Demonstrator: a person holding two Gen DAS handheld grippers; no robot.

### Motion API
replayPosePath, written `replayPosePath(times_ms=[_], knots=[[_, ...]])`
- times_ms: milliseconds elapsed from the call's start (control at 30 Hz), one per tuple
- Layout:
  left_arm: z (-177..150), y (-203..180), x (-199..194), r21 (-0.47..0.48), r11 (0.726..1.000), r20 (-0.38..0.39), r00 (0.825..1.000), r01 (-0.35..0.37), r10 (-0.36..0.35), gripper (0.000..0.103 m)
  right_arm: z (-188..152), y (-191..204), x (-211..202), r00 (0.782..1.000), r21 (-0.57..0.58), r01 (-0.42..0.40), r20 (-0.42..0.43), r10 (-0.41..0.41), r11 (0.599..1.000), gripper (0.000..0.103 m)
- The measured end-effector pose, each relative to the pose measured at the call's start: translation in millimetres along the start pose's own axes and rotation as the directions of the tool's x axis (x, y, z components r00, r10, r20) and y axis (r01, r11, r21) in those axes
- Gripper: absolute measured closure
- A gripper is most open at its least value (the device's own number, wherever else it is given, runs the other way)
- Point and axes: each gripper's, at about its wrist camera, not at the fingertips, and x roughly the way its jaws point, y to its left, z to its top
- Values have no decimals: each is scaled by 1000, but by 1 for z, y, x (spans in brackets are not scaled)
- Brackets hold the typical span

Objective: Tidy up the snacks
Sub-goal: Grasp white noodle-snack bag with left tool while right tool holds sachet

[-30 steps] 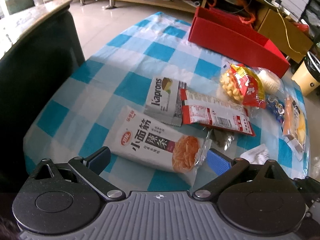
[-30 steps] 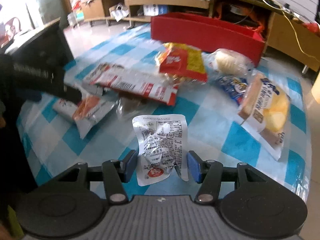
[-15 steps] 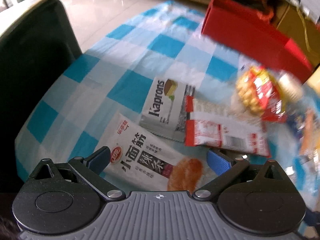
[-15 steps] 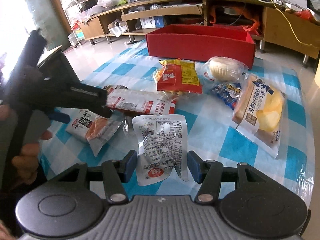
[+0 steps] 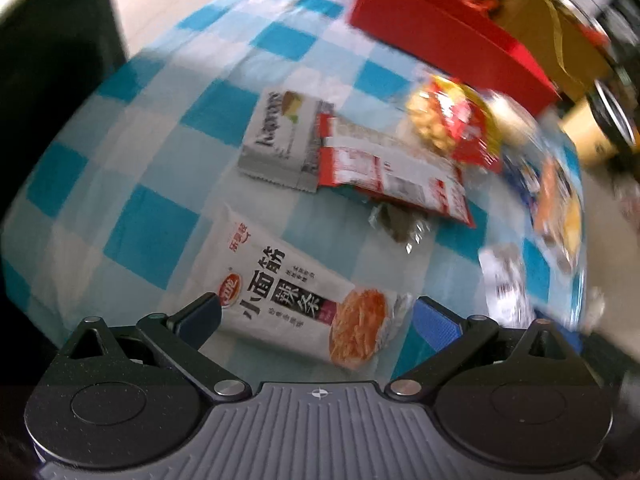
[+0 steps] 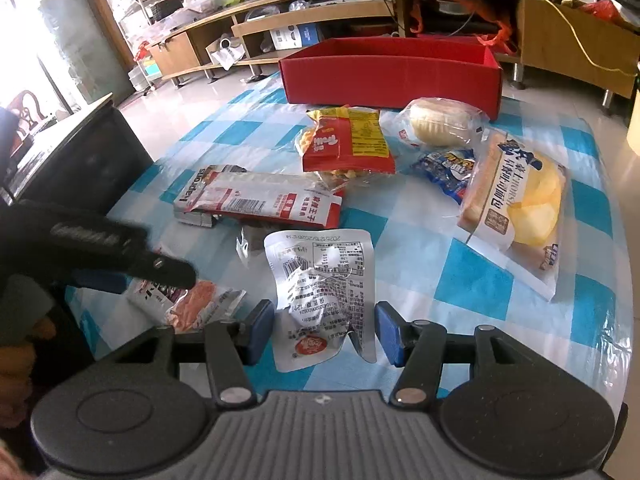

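On checked cloth (image 6: 472,264) | nine snack packets (image 6: 324,292) | one red box (image 6: 392,74) | both grippers' fingers apart, unclamped

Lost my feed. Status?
Left gripper open, straddling white spicy-strip packet. Right gripper open around silver pouch. Red box empty, path clear.

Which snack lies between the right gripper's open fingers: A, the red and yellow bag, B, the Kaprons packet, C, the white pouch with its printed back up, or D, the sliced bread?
C: the white pouch lies on the cloth between the right gripper fingers, pads apart from it.
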Motion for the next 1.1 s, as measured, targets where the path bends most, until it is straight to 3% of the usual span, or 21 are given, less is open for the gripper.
replayPosePath(times_ms=[67, 133, 167, 233, 333, 367, 433, 600, 733, 767, 800, 900, 1000, 1100], knots=[[-6, -14, -5, 168, 986, 8, 1000, -22, 21, 0, 0, -1, -1, 1000, 9, -8, -2, 8, 1000, 49], [-11, -29, -5, 336, 941, -4, 999, -50, 54, 0, 0, 0, -2, 1000, 8, -13, -2, 13, 1000, 49], [-14, -36, -4, 420, 906, -14, 998, -55, 67, 0, -1, 0, -2, 1000, 5, -12, -2, 12, 1000, 49], [-17, -49, -6, 582, 811, -28, 997, -48, 78, 0, -2, -2, -2, 1000, 10, -7, -9, 7, 1000, 49], [-22, -63, -6, 777, 629, -33, 995, -37, 98, 0, -5, -8, 3, 999, 37, 1, -38, 0, 999, 49], [-24, -65, -4, 818, 575, -38, 994, -29, 103, 0, -5, -9, 5, 999, 42, 2, -46, 0, 999, 49], [-24, -66, 5, 865, 502, -63, 991, -4, 117, 0, -5, -9, 11, 998, 43, 2, -65, 1, 999, 49], [-27, -68, 28, 921, 389, -86, 988, 30, 127, 3, -7, -4, 23, 994, 26, -12, -107, 14, 1000, 49], [-32, -70, 51, 965, 262, -73, 980, 23, 184, 4, -7, -6, 27, 992, 37, -12, -122, 17, 999, 49], [-30, -66, 51, 961, 275, -88, 977, 32, 195, 3, -7, -7, 27, 993, 42, -13, -121, 18, 999, 49], [-24, -65, 53, 945, 325, -115, 974, 47, 193, 3, -6, -7, 27, 993, 46, -10, -120, 16, 999, 49], [-7, -58, 54, 842, 533, -194, 968, 81, 160, 15, -2, -10, 26, 993, 63, -8, -114, 15, 998, 49], [-2, -53, 49, 718, 695, -179, 976, 42, 125, 20, 1, -11, 25, 993, 70, -11, -114, 19, 998, 49], [-7, -51, 46, 598, 801, -144, 985, 6, 99, 19, 2, -11, 24, 994, 62, -3, -109, 10, 998, 49]])
